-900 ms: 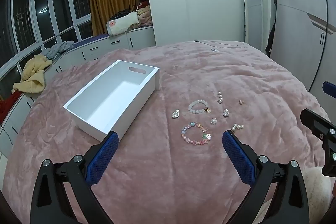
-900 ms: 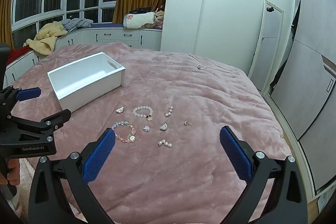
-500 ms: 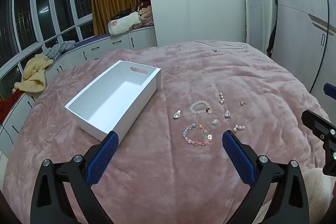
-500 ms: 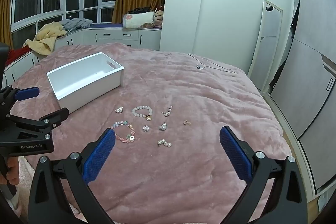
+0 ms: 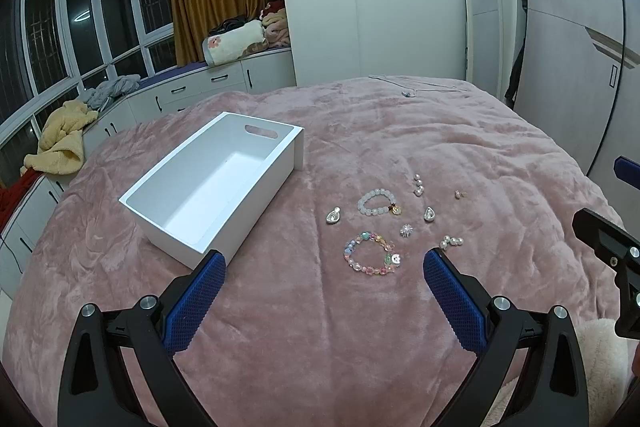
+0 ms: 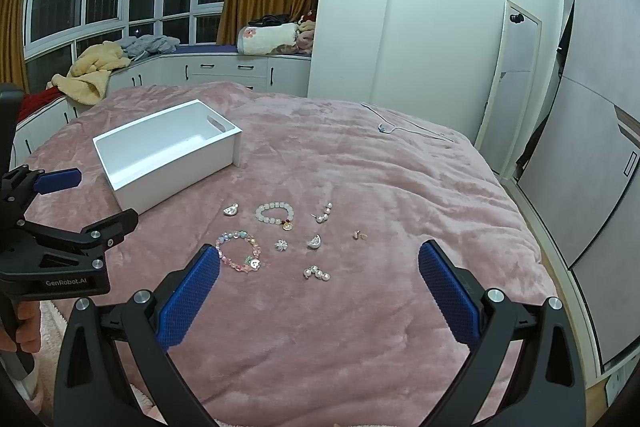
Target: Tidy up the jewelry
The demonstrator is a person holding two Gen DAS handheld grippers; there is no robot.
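Note:
Several jewelry pieces lie on a pink blanket (image 5: 400, 327): a multicolour bead bracelet (image 5: 372, 253) (image 6: 239, 252), a white bead bracelet (image 5: 375, 202) (image 6: 275, 213), silver pendants (image 5: 333, 215) (image 5: 429, 214), pearl pieces (image 5: 451, 241) (image 6: 316, 272) and a small stud (image 6: 360, 235). An empty white box (image 5: 224, 179) (image 6: 160, 155) stands to their left. My left gripper (image 5: 324, 267) is open and empty, just short of the colourful bracelet. My right gripper (image 6: 319, 263) is open and empty, above the pearl piece.
A thin necklace (image 6: 404, 127) lies at the far side of the bed. Cabinets with piled clothes (image 6: 96, 71) run under the windows at the left. A mirror (image 6: 508, 87) and wardrobe doors stand at the right, past the bed's edge.
Both grippers have moved slightly forward toward the jewelry, which sits a little lower and nearer in the views. Both stay open and empty.

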